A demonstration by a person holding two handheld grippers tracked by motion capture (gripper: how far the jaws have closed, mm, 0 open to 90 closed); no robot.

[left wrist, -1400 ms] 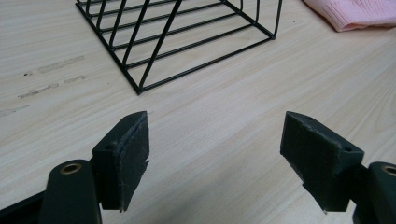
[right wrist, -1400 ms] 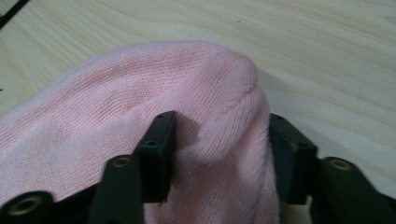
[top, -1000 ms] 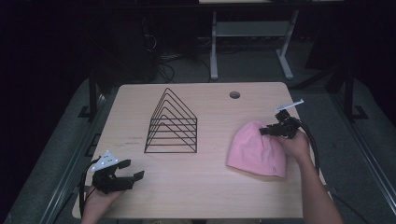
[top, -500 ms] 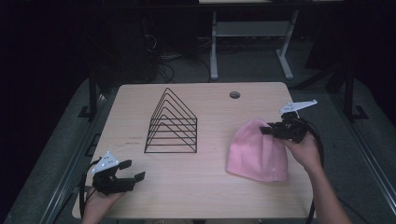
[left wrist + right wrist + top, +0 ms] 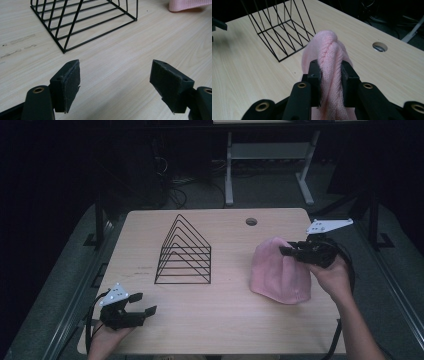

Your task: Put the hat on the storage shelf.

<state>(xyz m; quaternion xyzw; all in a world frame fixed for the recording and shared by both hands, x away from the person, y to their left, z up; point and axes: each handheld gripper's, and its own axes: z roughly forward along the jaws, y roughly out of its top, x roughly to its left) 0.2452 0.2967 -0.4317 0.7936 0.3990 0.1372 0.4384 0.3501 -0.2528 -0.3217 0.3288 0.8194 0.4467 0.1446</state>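
Observation:
A pink knitted hat (image 5: pixel 278 272) hangs over the right half of the table, lifted at its top, its lower rim still near the wood. My right gripper (image 5: pixel 286 250) is shut on a bunched fold of the hat (image 5: pixel 330 62), which fills the gap between the two pads. My left gripper (image 5: pixel 144 303) rests at the table's front left corner, open, with bare wood between its pads (image 5: pixel 68 83). A black wire rack (image 5: pixel 184 254) shaped like a row of triangles stands at the middle of the table, left of the hat; its base (image 5: pixel 82 22) lies ahead of the left gripper.
The light wooden table (image 5: pixel 220 320) has a round cable hole (image 5: pixel 251 221) near its far edge. A white table frame (image 5: pixel 265 155) and cables stand on the dark floor beyond. Bare wood lies between the rack and the front edge.
My right gripper has risen and drawn the hat's top up with it, so the hat stands taller and narrower than before. The left gripper has stayed put.

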